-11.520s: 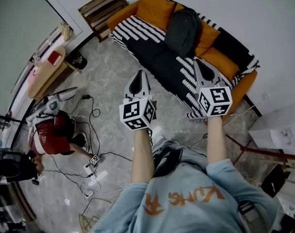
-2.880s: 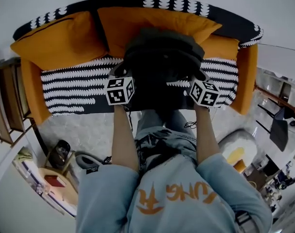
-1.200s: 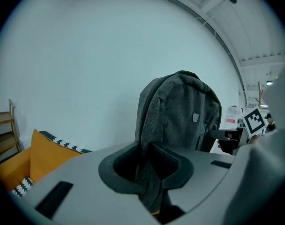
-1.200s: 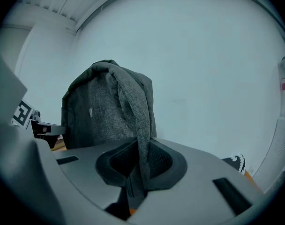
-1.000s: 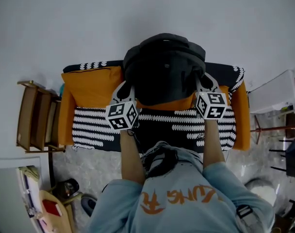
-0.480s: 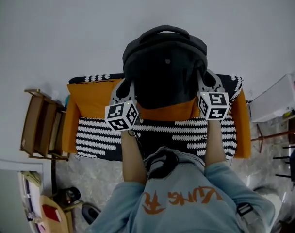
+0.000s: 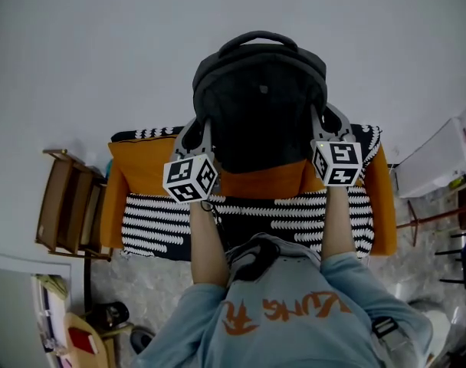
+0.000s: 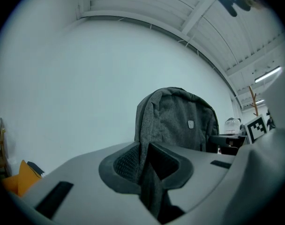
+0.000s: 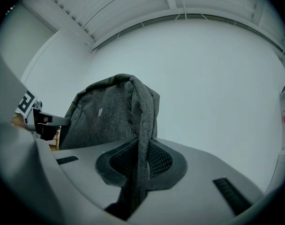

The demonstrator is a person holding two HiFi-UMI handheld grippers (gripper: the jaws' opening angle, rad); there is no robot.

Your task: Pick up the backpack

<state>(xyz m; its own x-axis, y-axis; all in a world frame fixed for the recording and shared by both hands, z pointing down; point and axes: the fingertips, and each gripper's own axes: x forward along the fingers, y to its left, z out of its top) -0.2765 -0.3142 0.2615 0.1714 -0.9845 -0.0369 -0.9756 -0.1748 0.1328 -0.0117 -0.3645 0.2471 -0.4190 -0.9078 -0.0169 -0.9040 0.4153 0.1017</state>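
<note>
**Backpack** (image 7: 260, 98): one, dark grey fabric. Closed, so the contents do not show. The top handle (image 7: 257, 38) stands up in a loop, and there is a small badge (image 8: 191, 123) on the front panel. It is held upright in the air between the two grippers, in front of the white wall (image 7: 95, 44). In the head view its lower edge lies over the sofa's back cushions.

**Left gripper** (image 8: 147, 170): jaws narrow, pads pressed on a fold of grey fabric at the backpack's left side.

**Right gripper** (image 9: 137, 168): jaws narrow, pads pressed on a like fold at the backpack's right side.

**Sofa** (image 7: 376, 198): orange, set against the wall below the backpack. The back cushions (image 7: 145, 163) are orange. The seat lies under a black-and-white patterned cover (image 7: 160, 221).

**Rack** (image 7: 60, 205): brown wood, just beside the sofa's left arm. Its contents cannot be made out.

**Box** (image 7: 440, 159): white, near the sofa's right arm. Its contents do not show.

**Floor** (image 7: 164, 278): pale, marbled, between the sofa and the person.

**In the way:** in the head view the person's forearms and the grippers' marker cubes (image 7: 190, 179) cover parts of the sofa to either side of its middle.
</note>
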